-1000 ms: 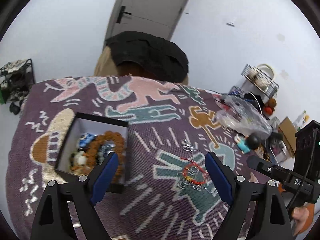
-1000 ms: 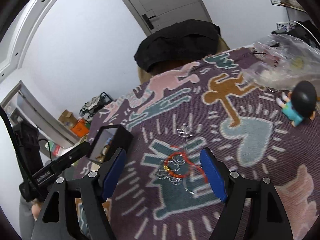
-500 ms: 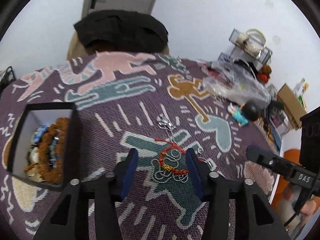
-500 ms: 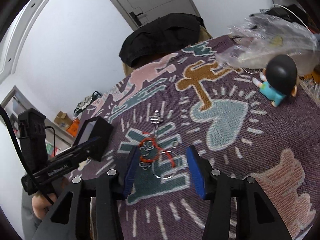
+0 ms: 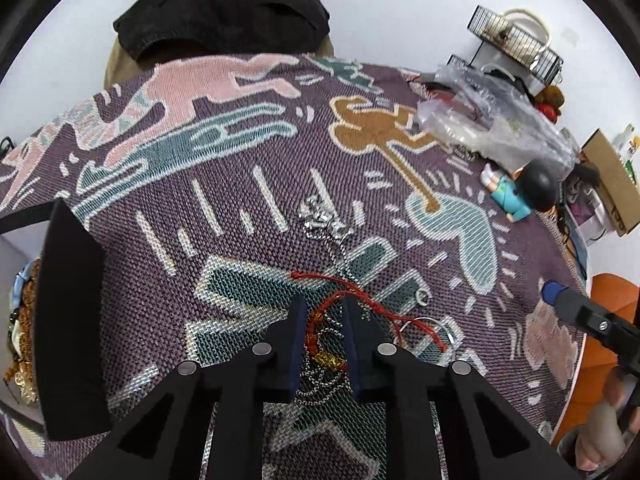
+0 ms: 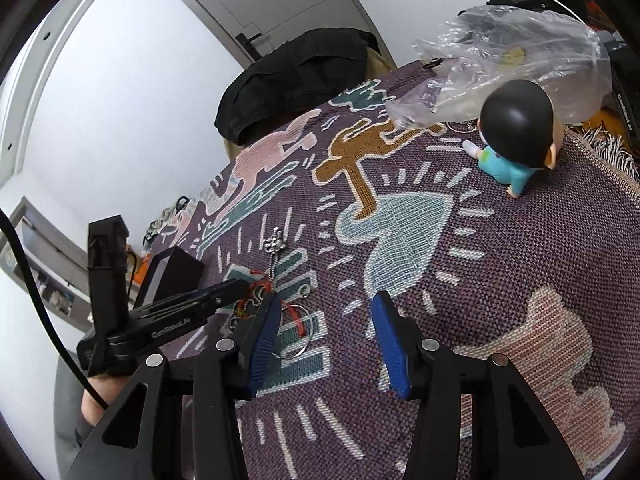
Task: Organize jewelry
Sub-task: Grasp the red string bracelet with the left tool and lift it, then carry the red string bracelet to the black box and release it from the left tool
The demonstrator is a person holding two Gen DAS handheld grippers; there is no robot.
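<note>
A red cord bracelet lies tangled with silver chains and a key ring on the patterned cloth. My left gripper is lowered onto this pile. Its jaws are closing, with a narrow gap left and the red cord and a chain between the pads. The right wrist view shows it side-on over the bracelet. My right gripper is half open just right of the pile, a metal ring by its left finger. A silver pendant chain lies further back. The black jewelry box stands at the left.
A small toy figure and a crumpled clear plastic bag sit at the far right of the cloth. A dark garment hangs over a chair behind the table. A wire rack and a cardboard box stand beyond the right edge.
My left gripper came down and rightwards from beside the box onto the red bracelet, its jaws narrowing from wide to a slit. The right gripper sank closer to the cloth and narrowed to half open.
</note>
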